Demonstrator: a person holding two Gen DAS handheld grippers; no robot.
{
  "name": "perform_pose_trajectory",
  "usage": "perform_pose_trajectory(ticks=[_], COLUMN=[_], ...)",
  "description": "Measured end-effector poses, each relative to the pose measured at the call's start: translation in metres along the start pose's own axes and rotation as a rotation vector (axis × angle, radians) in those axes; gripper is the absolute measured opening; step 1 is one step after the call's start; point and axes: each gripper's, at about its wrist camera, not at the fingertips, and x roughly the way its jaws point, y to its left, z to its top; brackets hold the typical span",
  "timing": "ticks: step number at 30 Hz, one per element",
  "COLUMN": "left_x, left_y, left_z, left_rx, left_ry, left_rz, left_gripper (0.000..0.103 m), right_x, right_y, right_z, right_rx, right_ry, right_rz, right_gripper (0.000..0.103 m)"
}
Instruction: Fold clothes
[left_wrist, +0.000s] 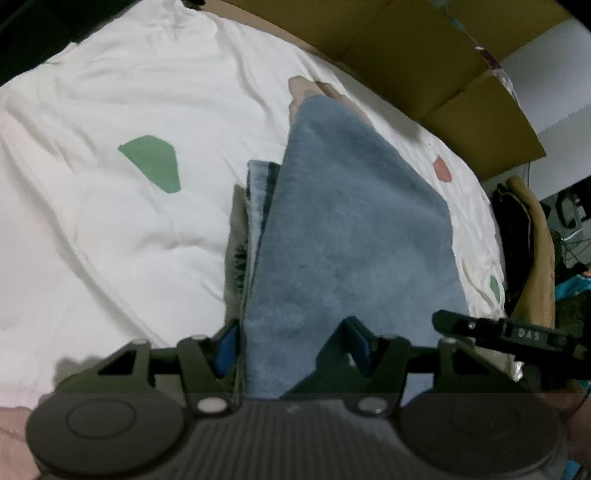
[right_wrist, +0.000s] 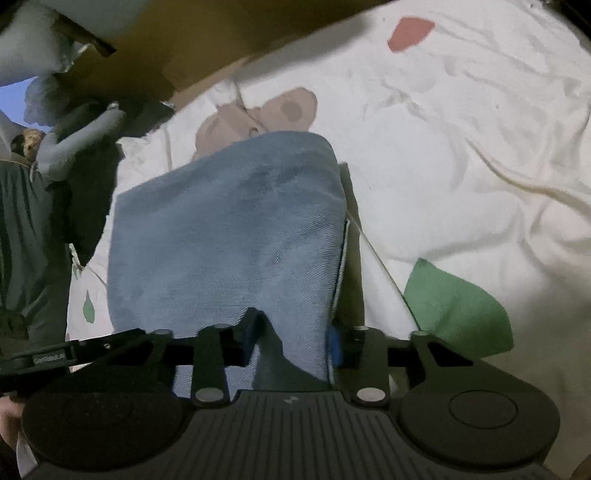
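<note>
Underneath, white patched bedsheet.

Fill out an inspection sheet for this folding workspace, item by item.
Surface: white bedsheet with green and red patches, creased.
Job's things: blue garment lying folded; olive cloth under its edge; pinkish garment beyond it.
Clutter: dark and tan clothes heap at the bed's edge.
Grippers: left gripper with jaws apart, blue garment between them; right gripper with jaws around the garment's near edge, grip unclear.
Cables: thin cord across the sheet.
Surroundings: cardboard box behind the bed; grey wall beyond.
</note>
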Motion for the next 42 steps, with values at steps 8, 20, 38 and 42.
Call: perform_pose_trajectory(ticks=[8, 20, 38, 42], left_x=[-0.002, -0.008, 0.029, 0.041], left_y=[0.003, -0.003, -0.044, -0.054], left_z=[-0.004, -0.008, -0.009, -0.007], left_rx=[0.005, -0.007, -0.05, -0.056], left_ry=[-0.021, -0.058, -0.026, -0.018], left_rz=[-0.012, 0.029, -0.117, -0.146], left_gripper=[0.062, 0.062, 0.057, 0.057], right_x=[0.009, 0.002, -0.053, -0.062], right_y=[-0.009, 0.007, -0.014, -0.023], right_z=[0.004, 0.021, 0.051, 0.06], right_rx=[0.045, -0.018, -0.073, -0.066], right_ry=[0.026, 0.112, 0.156, 0.16], right_rz=[0.031, 0.024, -0.129, -0.145], right_gripper=[0.044, 0.019, 0.018, 0.018])
